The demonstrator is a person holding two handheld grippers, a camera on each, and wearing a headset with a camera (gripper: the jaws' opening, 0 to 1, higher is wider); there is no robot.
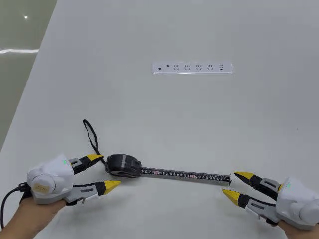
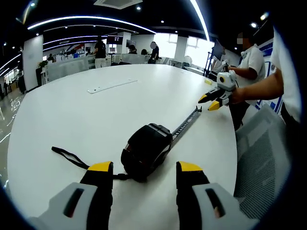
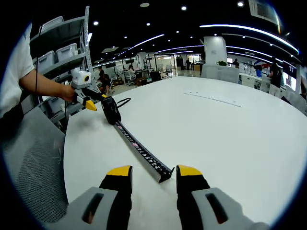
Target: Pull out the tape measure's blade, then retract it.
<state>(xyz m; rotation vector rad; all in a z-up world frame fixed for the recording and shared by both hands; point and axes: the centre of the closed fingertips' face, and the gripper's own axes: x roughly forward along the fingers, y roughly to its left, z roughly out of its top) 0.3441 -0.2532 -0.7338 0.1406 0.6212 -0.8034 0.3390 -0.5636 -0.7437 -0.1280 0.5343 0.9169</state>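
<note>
A black tape measure (image 1: 123, 165) lies on the white table (image 1: 164, 109), its blade (image 1: 185, 175) drawn out to the right and its black wrist strap (image 1: 91, 135) trailing behind. My left gripper (image 1: 106, 172) is open just left of the case (image 2: 146, 151), fingertips apart from it. The blade's end hook (image 3: 166, 175) lies just ahead of my right gripper (image 3: 154, 173), whose jaws stand open on either side without holding it. The right gripper (image 1: 237, 185) sits at the blade's right end in the head view, and the left gripper (image 3: 90, 102) appears beside the case (image 3: 111, 109).
A white power strip (image 1: 192, 67) lies flat near the middle of the table, well beyond the tape. The table edge runs along the left, with shiny floor (image 1: 20, 45) past it. A person (image 2: 249, 67) stands past the table's far side.
</note>
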